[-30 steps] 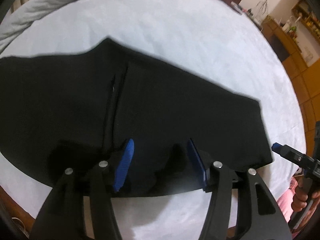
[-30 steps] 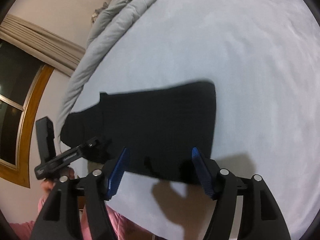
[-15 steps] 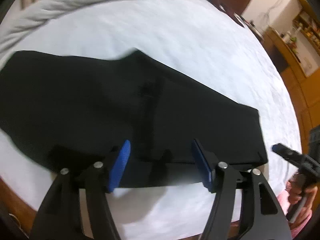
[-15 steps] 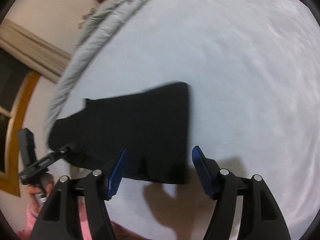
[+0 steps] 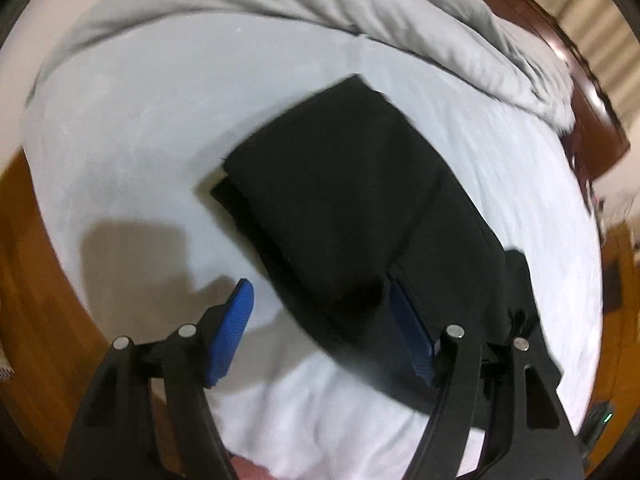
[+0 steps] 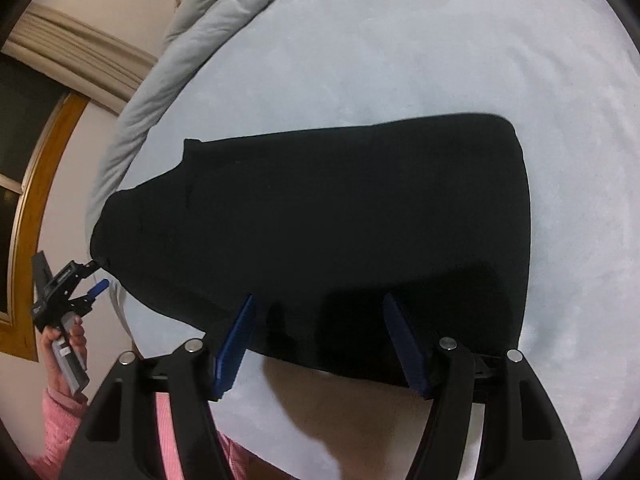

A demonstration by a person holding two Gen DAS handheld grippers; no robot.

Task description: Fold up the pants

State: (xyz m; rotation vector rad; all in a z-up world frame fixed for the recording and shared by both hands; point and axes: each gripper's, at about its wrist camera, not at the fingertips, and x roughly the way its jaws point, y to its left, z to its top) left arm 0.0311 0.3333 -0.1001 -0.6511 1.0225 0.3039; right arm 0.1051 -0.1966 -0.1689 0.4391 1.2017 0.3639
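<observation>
— Two hand-held grippers, one garment: where do the black pants (image 6: 340, 232) lie?

— Flat on a pale bed sheet (image 6: 400, 60), folded into a dark slab. A rumpled grey duvet (image 5: 360, 4) is bunched along the far side of the bed.

— How do they sit relative to the right hand-held gripper (image 6: 318, 336)?

— Directly ahead of it. Its blue pads stand wide apart above the near edge of the cloth, pressing on nothing.

— And the left hand-held gripper (image 5: 320, 324)?

— Its jaws are opening. In its own view, one pad hangs over bare sheet and the other over the cloth; nothing is pinched. From the right wrist view it (image 6: 80, 280) sits at the pants' narrow left tip, held by a hand (image 6: 64, 340) in a pink sleeve; whether it touches the cloth there, I cannot tell.

— Which way do the pants run?

— In the right view, the long axis runs left to right, broad straight end on the right, tapering leftward. In the left view they run diagonally from lower right up toward the duvet.
</observation>
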